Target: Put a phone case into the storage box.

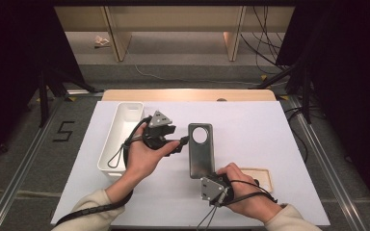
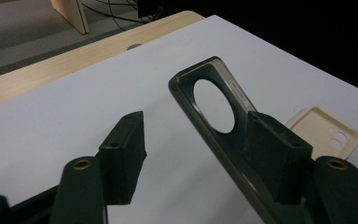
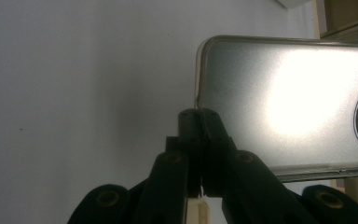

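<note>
On the desk (image 1: pixel 270 125), covered with a white sheet, a dark grey phone case (image 1: pixel 200 149) with a large round camera hole lies near the middle. The right hand-held gripper (image 1: pixel 215 179) is at the near short end of this case, and in the right gripper view its two black jaws are pressed together on the rim of the case at its corner, so it is clamped on the dark grey phone case (image 3: pixel 284 102). The left hand-held gripper (image 1: pixel 182 142) comes from the left side, at the long left edge of the case, near the end with the hole. In the left gripper view its jaws are apart, with the edge of the case (image 2: pixel 214 116) lying close to the right jaw; I cannot tell if that jaw touches it, and the left jaw is well apart from it. A beige phone case (image 1: pixel 256 175) lies just beside the right hand, at the near right part of the desk. A white rectangular bin (image 1: pixel 121 137) stands at the left, just beside the left hand.
</note>
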